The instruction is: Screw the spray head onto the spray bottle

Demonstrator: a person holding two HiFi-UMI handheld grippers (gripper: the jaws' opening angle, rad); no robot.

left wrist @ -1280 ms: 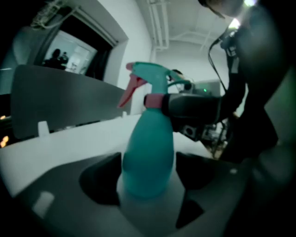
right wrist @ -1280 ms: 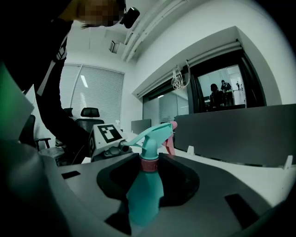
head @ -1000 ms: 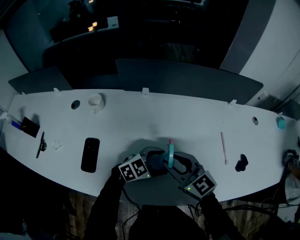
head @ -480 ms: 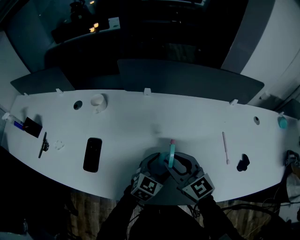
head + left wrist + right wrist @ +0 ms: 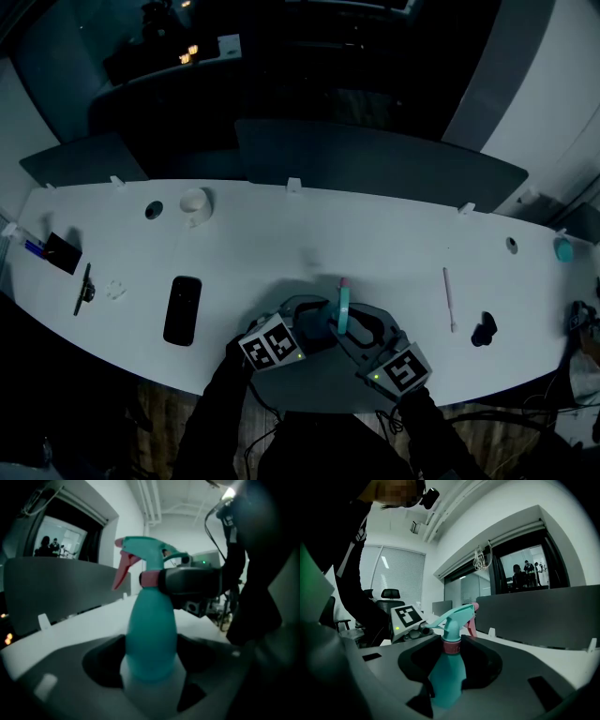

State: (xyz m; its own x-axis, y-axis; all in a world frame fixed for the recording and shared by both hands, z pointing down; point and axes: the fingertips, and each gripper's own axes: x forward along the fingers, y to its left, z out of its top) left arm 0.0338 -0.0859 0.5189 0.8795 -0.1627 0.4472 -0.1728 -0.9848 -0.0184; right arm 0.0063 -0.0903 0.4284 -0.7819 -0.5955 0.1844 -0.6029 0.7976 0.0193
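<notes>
A teal spray bottle (image 5: 342, 314) stands upright near the front edge of the white table (image 5: 281, 244). Its teal spray head (image 5: 150, 550) with a pink trigger sits on a pink collar (image 5: 451, 646). My left gripper (image 5: 311, 330) has the bottle's lower body (image 5: 151, 639) between its jaws; the jaws are closing and press on it. From the right, my right gripper (image 5: 361, 330) is shut around the neck at the collar. Its dark jaw (image 5: 192, 583) shows there in the left gripper view. The left gripper's marker cube (image 5: 407, 617) shows behind the head.
A black phone (image 5: 182, 309) lies left of the grippers, a white cup (image 5: 195, 204) farther back. A pink stick (image 5: 448, 298) and a small black object (image 5: 483, 329) lie to the right. A pen (image 5: 82, 289) and a dark card (image 5: 61, 253) are at the far left. Grey dividers stand behind.
The left gripper's marker cube swung under the bottle half a second ago and is back at the left now. The bottle and the right gripper stay in place.
</notes>
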